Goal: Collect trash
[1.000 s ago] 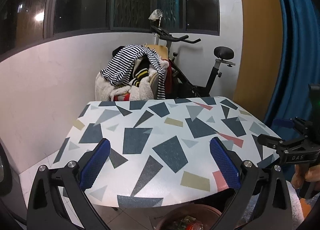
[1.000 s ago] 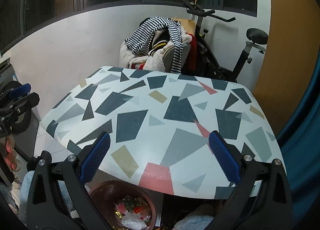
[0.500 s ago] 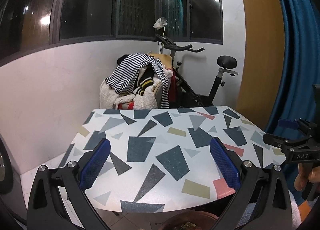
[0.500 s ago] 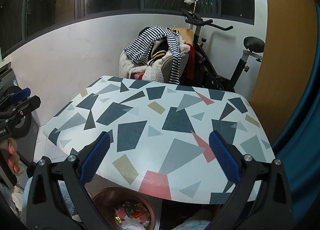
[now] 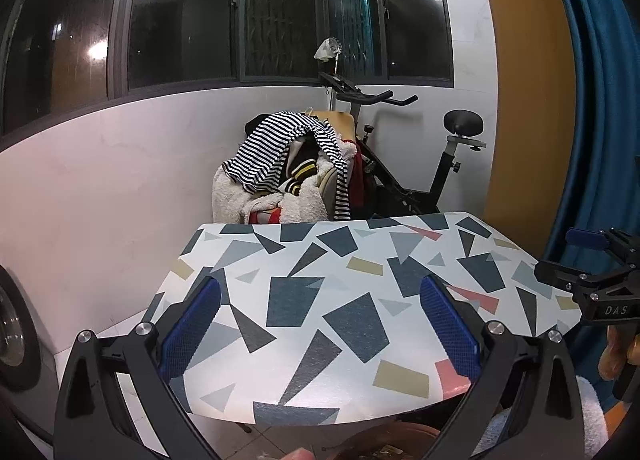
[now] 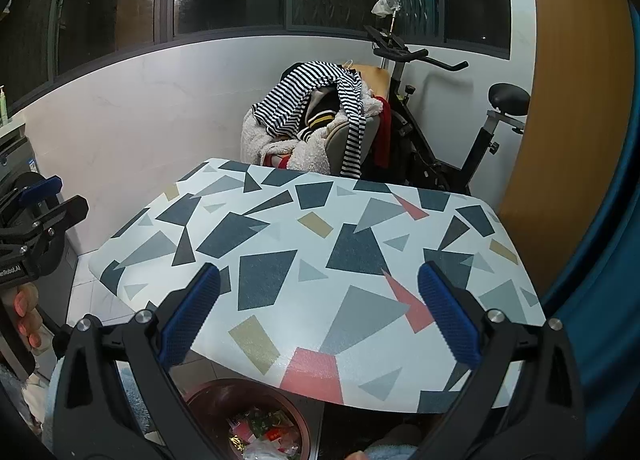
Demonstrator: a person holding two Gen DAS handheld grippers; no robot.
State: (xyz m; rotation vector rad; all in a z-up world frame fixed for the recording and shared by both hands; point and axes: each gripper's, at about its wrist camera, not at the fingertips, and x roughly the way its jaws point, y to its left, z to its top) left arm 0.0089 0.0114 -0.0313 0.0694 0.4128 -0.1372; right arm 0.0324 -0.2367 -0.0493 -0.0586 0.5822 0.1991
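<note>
Both grippers hang above the near edge of the table (image 6: pixel 320 244), and both have their fingers spread wide with nothing between them. The left gripper (image 5: pixel 320 324) looks over the patterned top from the near side; between and beyond its blue pads (image 5: pixel 190 334) I see only the printed shapes of the cover, no wrapper or paper. The right gripper (image 6: pixel 318 314) is also released and empty, and it looks at the same top a little more from above.

The trash (image 6: pixel 260 436) lies below the right fingers, under the table edge, inside a round brown bin (image 6: pixel 216 400) on the floor. It is a mix of coloured wrappers and a pale plastic piece. In the left view only the rim of the bin (image 5: pixel 384 440) shows at the bottom.

I think the bin stands just under the near edge so that a piece can be dropped in with a short move. The open fingers suit this, because there is nothing to hold. As the top looks bare, I judge that the collecting is finished or nearly finished. Far behind the fingers stand an exercise bike (image 5: pixel 404 164) and a pile of clothes (image 5: pixel 288 168), which are not part of the task.
</note>
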